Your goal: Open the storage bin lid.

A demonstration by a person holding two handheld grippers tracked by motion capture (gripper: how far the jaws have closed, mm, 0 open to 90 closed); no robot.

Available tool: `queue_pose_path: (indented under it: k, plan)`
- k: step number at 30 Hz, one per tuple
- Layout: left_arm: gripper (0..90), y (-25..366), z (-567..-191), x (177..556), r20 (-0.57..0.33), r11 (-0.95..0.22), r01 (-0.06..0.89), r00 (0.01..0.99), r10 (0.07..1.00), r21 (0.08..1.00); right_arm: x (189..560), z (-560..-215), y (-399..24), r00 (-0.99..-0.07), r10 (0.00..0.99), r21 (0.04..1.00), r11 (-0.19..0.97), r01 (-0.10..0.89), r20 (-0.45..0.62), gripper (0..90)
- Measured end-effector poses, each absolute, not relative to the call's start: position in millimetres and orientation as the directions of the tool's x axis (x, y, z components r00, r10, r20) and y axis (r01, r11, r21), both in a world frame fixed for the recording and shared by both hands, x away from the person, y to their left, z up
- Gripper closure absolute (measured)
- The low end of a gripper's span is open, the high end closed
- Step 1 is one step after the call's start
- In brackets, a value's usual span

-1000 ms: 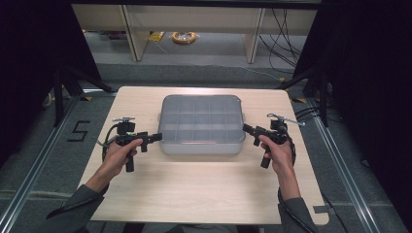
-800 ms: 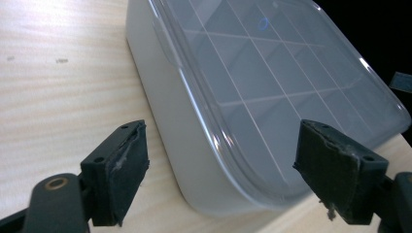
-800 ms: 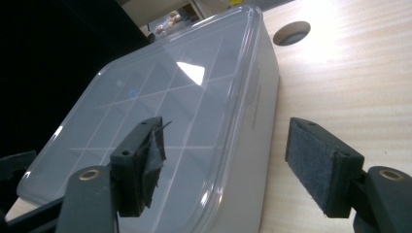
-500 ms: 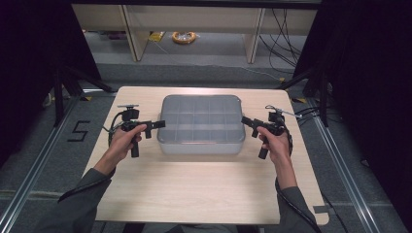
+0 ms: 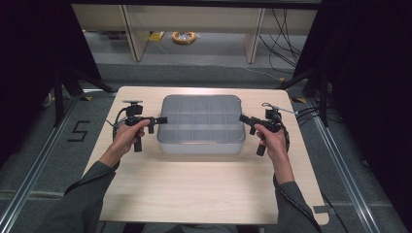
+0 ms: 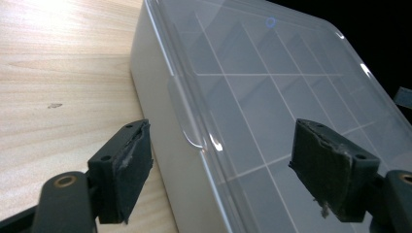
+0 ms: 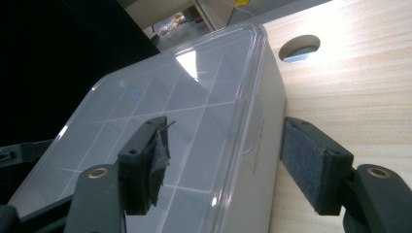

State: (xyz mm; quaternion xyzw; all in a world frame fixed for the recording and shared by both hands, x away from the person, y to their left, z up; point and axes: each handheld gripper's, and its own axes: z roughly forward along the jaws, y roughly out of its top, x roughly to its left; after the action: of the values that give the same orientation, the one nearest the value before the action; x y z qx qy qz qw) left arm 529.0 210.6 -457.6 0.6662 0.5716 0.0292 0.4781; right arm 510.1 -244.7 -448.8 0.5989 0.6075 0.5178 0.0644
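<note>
The left gripper [image 5: 163, 120] stands open astride the box [image 5: 201, 124] lid's left edge, closing slightly. The right gripper [image 5: 243, 118], also closing, straddles the right edge without touching it.

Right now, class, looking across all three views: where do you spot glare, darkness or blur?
High view: evenly lit table, black surroundings at both sides. Left gripper view: bright washed-out patch on the wood at top left, small glints along the compartment box lid edge, and soft near pads. Right gripper view: a white reflection on the lid, with darkness at left.
</note>
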Motion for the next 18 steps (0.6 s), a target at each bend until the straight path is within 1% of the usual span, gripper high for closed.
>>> queue_pose_path:
  k: [6, 7, 8, 9, 10, 11, 13, 14, 17, 18]
  plan:
    - [25.8, 210.9, -464.7, 536.3, -0.523, 0.135, 0.740, 0.321, 0.790, 0.658, 517.9, -452.2, -242.4, -0.264, 0.792, 0.698, -0.262, 0.666, 0.550, 38.1]
    - [26.7, 211.0, -465.6, 536.8, -0.523, 0.134, 0.743, 0.319, 0.791, 0.655, 520.2, -453.6, -242.1, -0.267, 0.792, 0.701, -0.263, 0.663, 0.549, 38.3]
    - [28.8, 211.5, -466.9, 538.1, -0.530, 0.144, 0.743, 0.314, 0.787, 0.654, 524.6, -457.2, -243.9, -0.298, 0.802, 0.730, -0.232, 0.643, 0.518, 38.7]
    - [29.4, 211.5, -466.9, 538.1, -0.530, 0.144, 0.743, 0.314, 0.787, 0.654, 524.6, -457.2, -243.9, -0.298, 0.802, 0.730, -0.232, 0.643, 0.518, 38.7]
    - [29.4, 212.3, -467.3, 539.3, -0.534, 0.149, 0.743, 0.311, 0.786, 0.652, 521.9, -454.5, -240.9, -0.255, 0.783, 0.680, -0.271, 0.682, 0.567, 38.8]
    - [31.3, 212.3, -467.5, 540.2, -0.539, 0.156, 0.744, 0.306, 0.785, 0.649, 522.7, -456.4, -240.0, -0.251, 0.780, 0.671, -0.272, 0.690, 0.574, 38.9]
    - [32.3, 212.0, -468.3, 542.0, -0.540, 0.159, 0.742, 0.306, 0.784, 0.651, 524.2, -458.2, -240.3, -0.261, 0.781, 0.678, -0.264, 0.686, 0.568, 38.9]
    - [33.8, 211.8, -468.9, 543.5, -0.541, 0.158, 0.743, 0.306, 0.783, 0.650, 523.3, -458.3, -238.1, -0.229, 0.767, 0.639, -0.285, 0.715, 0.599, 39.0]
    - [35.0, 211.3, -468.8, 545.0, -0.543, 0.159, 0.743, 0.308, 0.781, 0.650, 525.8, -462.8, -239.8, -0.260, 0.786, 0.676, -0.254, 0.691, 0.561, 39.1]
    - [36.6, 210.8, -468.7, 546.0, -0.549, 0.164, 0.744, 0.307, 0.777, 0.648, 525.6, -463.2, -237.5, -0.239, 0.772, 0.648, -0.273, 0.711, 0.588, 39.1]
